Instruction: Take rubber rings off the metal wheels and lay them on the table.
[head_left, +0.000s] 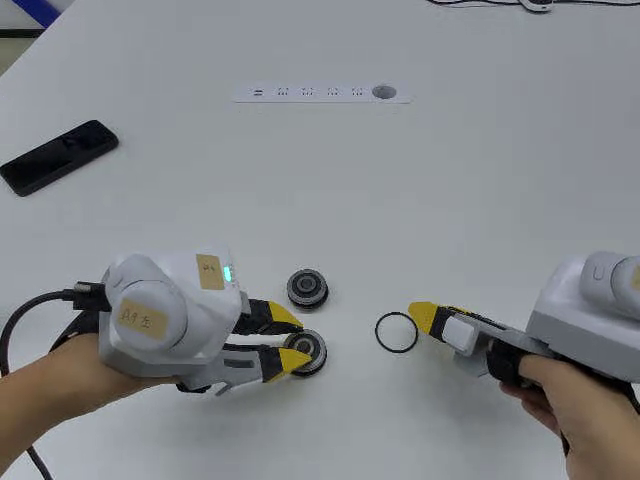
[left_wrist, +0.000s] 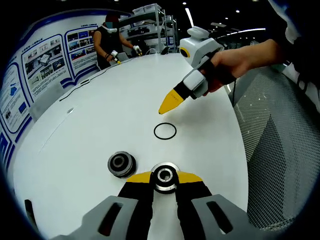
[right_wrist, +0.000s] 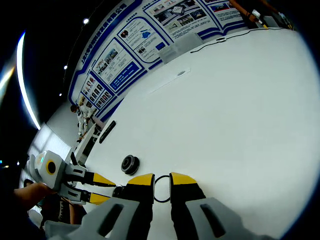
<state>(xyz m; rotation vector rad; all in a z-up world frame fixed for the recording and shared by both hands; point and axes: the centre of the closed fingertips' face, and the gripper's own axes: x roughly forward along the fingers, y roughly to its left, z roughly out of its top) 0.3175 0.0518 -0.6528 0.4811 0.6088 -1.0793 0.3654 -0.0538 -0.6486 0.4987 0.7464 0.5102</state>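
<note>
My left gripper (head_left: 289, 340) is shut on a metal wheel (head_left: 305, 352) that rests on the white table; in the left gripper view this wheel (left_wrist: 165, 177) shows a silvery rim between the yellow tips. A second wheel (head_left: 307, 288) with a dark rubber rim stands free just beyond it (left_wrist: 121, 164). A loose black rubber ring (head_left: 396, 332) lies flat on the table. My right gripper (head_left: 424, 315) points at the ring from the right, its jaws slightly apart with the ring (right_wrist: 161, 190) seen through the gap, not gripped.
A white power strip (head_left: 320, 93) lies at the far middle of the table and a black phone (head_left: 58, 156) at the far left. A cable (head_left: 520, 5) runs along the far edge. A person (left_wrist: 112, 42) stands at the table's far end.
</note>
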